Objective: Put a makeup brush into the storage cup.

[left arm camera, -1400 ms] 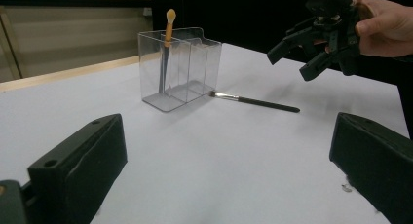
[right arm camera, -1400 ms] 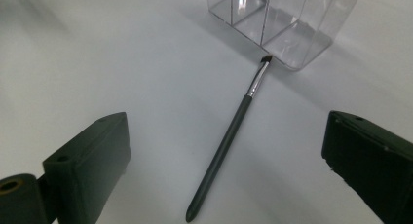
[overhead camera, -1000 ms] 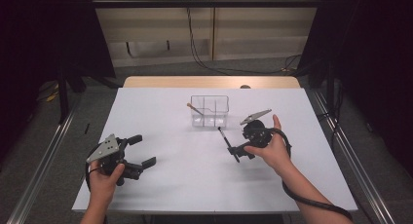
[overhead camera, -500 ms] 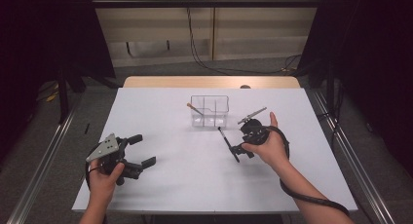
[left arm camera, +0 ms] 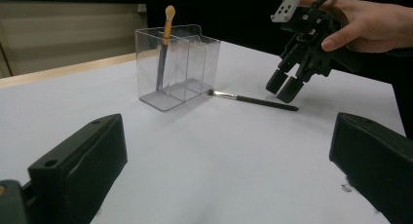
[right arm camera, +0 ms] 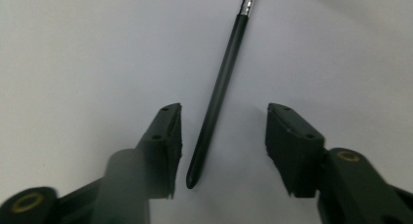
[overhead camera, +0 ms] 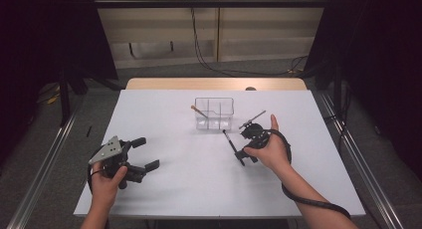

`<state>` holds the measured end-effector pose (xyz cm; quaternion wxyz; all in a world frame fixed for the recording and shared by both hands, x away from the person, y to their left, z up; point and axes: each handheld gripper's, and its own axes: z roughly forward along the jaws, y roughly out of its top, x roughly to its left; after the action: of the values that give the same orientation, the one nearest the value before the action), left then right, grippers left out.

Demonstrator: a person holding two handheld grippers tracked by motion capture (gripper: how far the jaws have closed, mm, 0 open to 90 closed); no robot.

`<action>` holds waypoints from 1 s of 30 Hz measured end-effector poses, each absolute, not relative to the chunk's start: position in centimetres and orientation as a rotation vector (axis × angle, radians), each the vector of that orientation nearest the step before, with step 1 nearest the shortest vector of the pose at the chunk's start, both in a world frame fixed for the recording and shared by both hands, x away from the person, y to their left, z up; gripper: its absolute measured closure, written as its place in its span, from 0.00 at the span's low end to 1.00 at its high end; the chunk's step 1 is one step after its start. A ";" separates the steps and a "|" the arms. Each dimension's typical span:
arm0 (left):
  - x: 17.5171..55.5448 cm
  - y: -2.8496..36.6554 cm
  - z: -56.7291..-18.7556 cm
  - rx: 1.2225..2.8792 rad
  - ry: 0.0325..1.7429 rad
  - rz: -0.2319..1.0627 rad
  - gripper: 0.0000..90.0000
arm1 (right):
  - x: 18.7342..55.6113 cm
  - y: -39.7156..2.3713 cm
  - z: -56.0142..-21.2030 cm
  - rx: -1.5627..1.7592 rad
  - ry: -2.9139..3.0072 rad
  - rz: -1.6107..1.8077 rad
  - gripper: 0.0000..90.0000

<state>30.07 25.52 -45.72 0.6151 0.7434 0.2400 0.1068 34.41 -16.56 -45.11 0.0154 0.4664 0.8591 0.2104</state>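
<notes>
A black makeup brush (overhead camera: 230,141) lies flat on the white table (overhead camera: 189,189), just in front of a clear divided organizer (overhead camera: 214,113). An orange-handled brush (overhead camera: 197,111) stands tilted in the organizer's left compartment. My right gripper (overhead camera: 244,157) points down over the near end of the black brush. Its jaws have just been closing. In the right gripper view the brush handle (right arm camera: 221,87) lies between the jaws of the right gripper (right arm camera: 229,131), nearer the left pad, with neither pad pressing on it. My left gripper (overhead camera: 146,153) rests open at the front left, holding nothing.
From the left gripper view the organizer (left arm camera: 178,63) stands ahead, the black brush (left arm camera: 253,100) to its right, and the right gripper (left arm camera: 283,85) hangs over the brush's tail. A cable (overhead camera: 308,201) trails from the right hand toward the table's front edge.
The right gripper's jaws have narrowed around the tail of the black brush, and the hand has shifted slightly. The left hand and both brushes have stayed put.
</notes>
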 end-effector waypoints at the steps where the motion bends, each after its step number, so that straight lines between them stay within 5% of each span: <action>1: 30.1 25.5 -45.7 1.713 0.552 0.247 0.00 | 34.4 -16.4 -45.2 1.460 2.676 0.648 0.59; 20: 30.2 25.6 -45.7 1.716 0.544 0.256 0.01 | 34.5 -15.5 -45.7 1.388 2.674 0.515 0.84; 30: 30.2 25.4 -45.7 1.715 0.544 0.250 0.01 | 34.6 -14.7 -45.6 1.310 2.697 0.415 0.88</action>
<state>30.24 25.42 -45.67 0.6152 0.7443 0.2361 0.1086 34.62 -14.67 -45.59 0.0574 0.4321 0.8895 0.1369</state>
